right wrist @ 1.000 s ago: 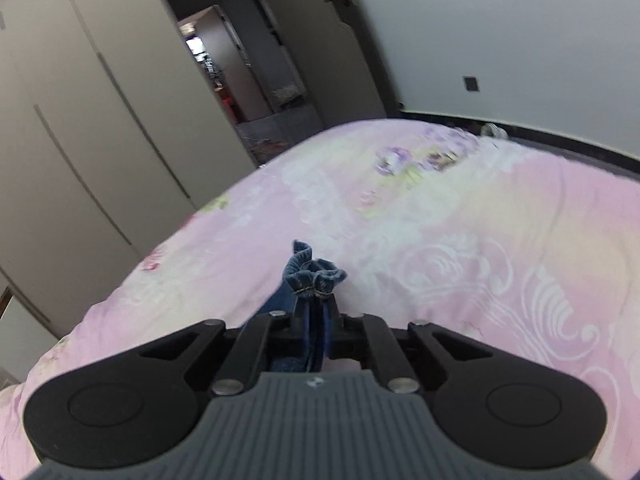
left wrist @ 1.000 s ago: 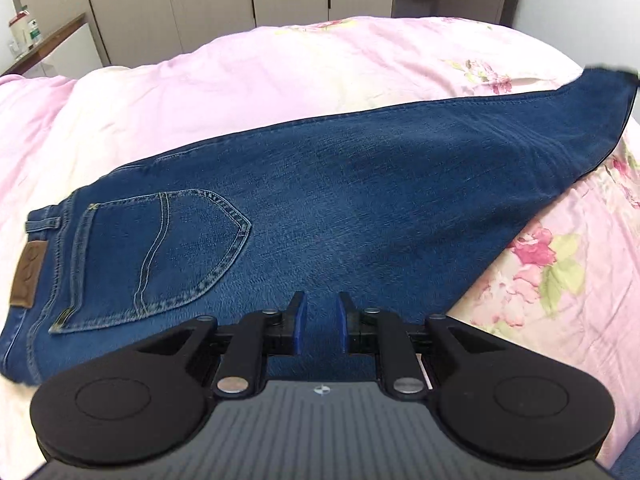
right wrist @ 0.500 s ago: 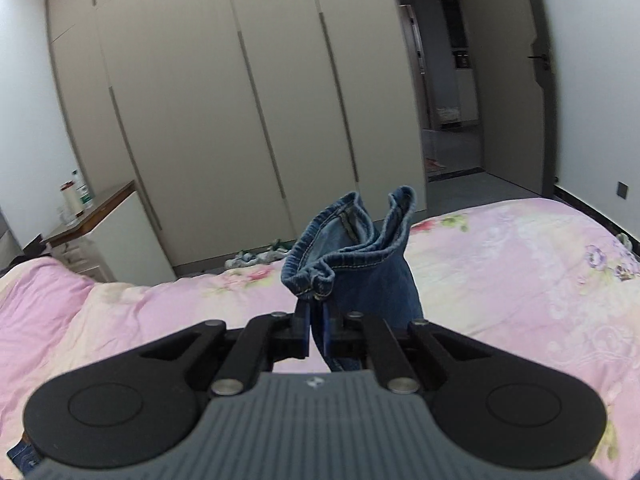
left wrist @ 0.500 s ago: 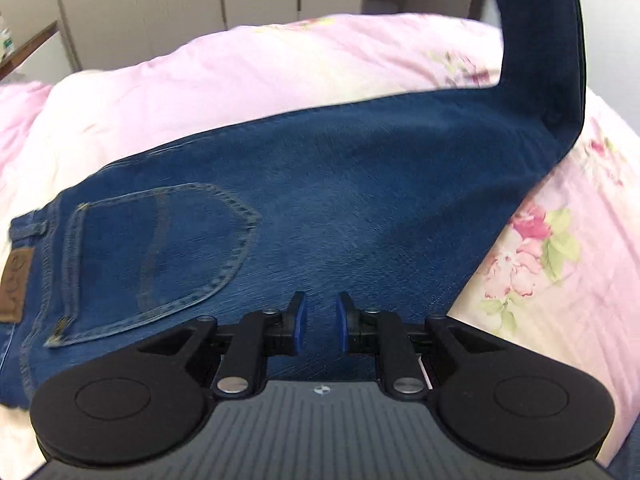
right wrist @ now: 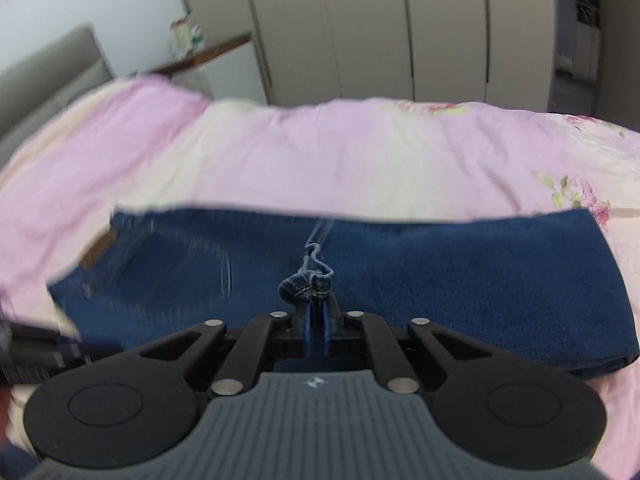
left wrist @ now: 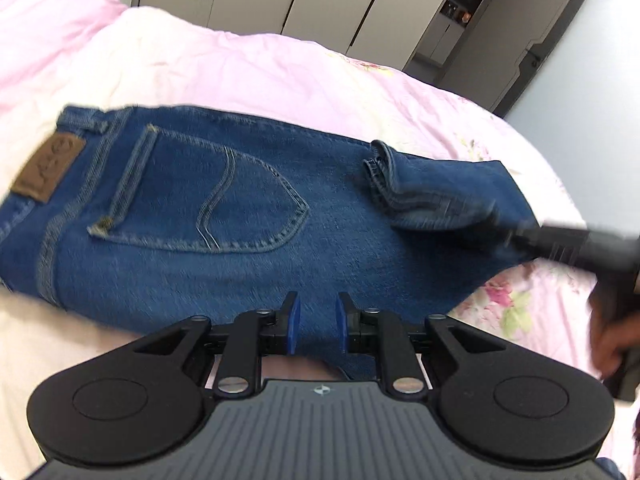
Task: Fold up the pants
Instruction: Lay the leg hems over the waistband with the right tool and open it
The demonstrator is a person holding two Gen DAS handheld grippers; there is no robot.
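Your right gripper [right wrist: 316,316] is clamped on the hem [right wrist: 306,286] of the jeans [left wrist: 248,216], which lie on the pink bed [left wrist: 224,68] with the back pocket [left wrist: 208,200] facing up. Your left gripper [left wrist: 316,328] hovers over the near edge of the jeans with its jaws a little apart and nothing between them.

To do this fold well, carry the hem further toward the waistband [left wrist: 60,148], so that the two ends meet. Keep the cloth low and flat while you lay it down, and release only when the edges are in line. The left gripper can press on the fold to stop it from sliding.

One second ago the leg lay stretched out toward the right. Half a second ago it stood lifted in the air. Now the hem is over the thigh part, beside the pocket.
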